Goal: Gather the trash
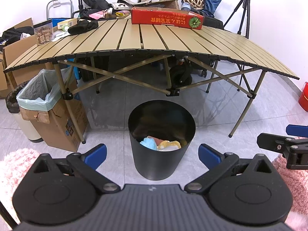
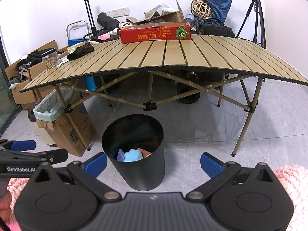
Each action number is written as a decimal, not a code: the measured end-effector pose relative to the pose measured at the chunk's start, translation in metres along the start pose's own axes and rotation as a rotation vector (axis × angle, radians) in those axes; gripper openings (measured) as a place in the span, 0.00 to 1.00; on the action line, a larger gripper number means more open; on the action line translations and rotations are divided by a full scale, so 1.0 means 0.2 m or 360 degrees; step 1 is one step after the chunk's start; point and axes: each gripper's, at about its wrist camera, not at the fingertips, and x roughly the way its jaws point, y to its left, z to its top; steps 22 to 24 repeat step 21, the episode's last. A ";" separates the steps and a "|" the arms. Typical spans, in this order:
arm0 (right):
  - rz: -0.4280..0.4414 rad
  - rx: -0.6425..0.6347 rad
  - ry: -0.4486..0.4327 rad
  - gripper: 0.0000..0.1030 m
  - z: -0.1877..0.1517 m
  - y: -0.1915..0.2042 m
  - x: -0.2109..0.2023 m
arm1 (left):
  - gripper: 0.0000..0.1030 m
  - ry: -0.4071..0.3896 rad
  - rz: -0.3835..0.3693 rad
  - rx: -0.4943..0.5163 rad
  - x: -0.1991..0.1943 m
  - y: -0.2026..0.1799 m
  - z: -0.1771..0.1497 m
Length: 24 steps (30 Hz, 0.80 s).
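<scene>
Overall scene: two hand-held grippers face a black bin [image 1: 161, 144] standing on a grey tiled floor [image 1: 231, 115], in front of a folding slatted table [image 1: 134, 36].
Left gripper [image 1: 152, 154]: fingers spread wide, holding nothing; the blue pads [image 1: 96, 154] sit either side of the bin as seen from its own camera.
Right gripper [image 2: 153, 162]: also spread wide and empty, blue pads [image 2: 210, 164] apart.
Trash: crumpled pieces [image 1: 159, 144], light blue, yellow and reddish, lie inside the bin, low against its near wall.
Trash relative to fingers: beyond and below both sets of fingertips, between them in view, not touching.
Why so held: judging by the empty fingers over a part-filled bin, both look ready to fetch more.
Bin placement: likely set in the open for easy dropping.
Surroundings: a red carton [image 1: 166, 18] lies on the table; a lined cardboard box [image 1: 48, 111] stands beside a table leg; pink rug [image 2: 292, 182] near the grippers.
</scene>
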 end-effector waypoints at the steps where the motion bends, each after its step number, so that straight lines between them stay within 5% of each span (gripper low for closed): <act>1: 0.0000 -0.0001 -0.0003 1.00 0.00 0.00 0.00 | 1.00 -0.0002 -0.0002 0.0000 0.00 0.00 0.00; 24: 0.0008 -0.0008 -0.0013 1.00 0.00 0.00 -0.01 | 1.00 -0.0004 0.0003 0.0010 0.00 0.00 0.00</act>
